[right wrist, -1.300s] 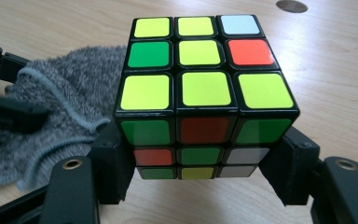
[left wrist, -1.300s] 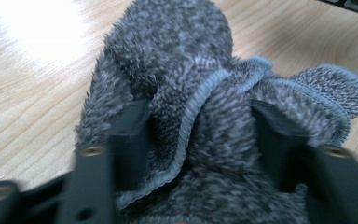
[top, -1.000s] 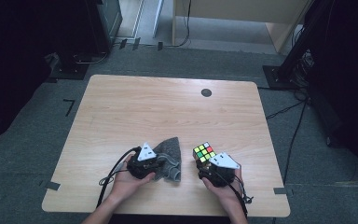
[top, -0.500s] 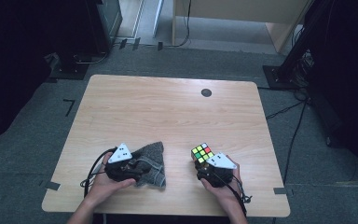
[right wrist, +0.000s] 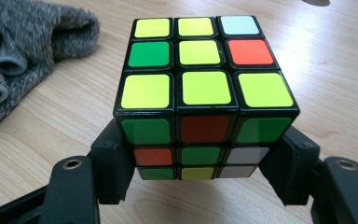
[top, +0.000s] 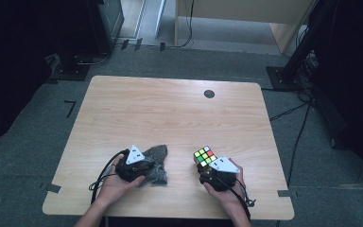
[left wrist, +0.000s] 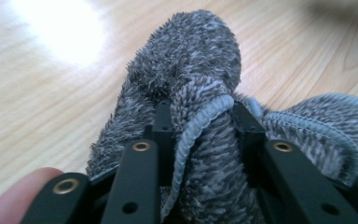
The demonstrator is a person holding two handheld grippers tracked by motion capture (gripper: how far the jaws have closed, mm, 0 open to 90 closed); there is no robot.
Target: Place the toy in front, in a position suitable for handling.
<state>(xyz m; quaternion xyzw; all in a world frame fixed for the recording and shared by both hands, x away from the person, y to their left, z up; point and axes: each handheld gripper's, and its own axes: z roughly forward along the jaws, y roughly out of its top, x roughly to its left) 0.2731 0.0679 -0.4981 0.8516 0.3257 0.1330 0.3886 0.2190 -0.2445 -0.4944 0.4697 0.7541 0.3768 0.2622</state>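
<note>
The left claw (top: 152,166), whose jaws have just been closing, is clamped on a fold of the grey fluffy terry cloth (left wrist: 191,93) near the front edge of the light wooden table (top: 170,109). The right claw (right wrist: 200,172) grips the multicoloured puzzle cube (right wrist: 200,88) by its lower side faces, toward the table's front right corner, well apart from the cloth.

A grey fluffy cloth (top: 155,161) lies bunched near the table's front; the scrambled cube (top: 204,155) sits right of it.

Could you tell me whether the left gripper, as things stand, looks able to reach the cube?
Probably not yet: the left gripper is shut on the grey cloth, and the cube is already clamped by the right gripper. The bare table between them leaves the way free.
</note>
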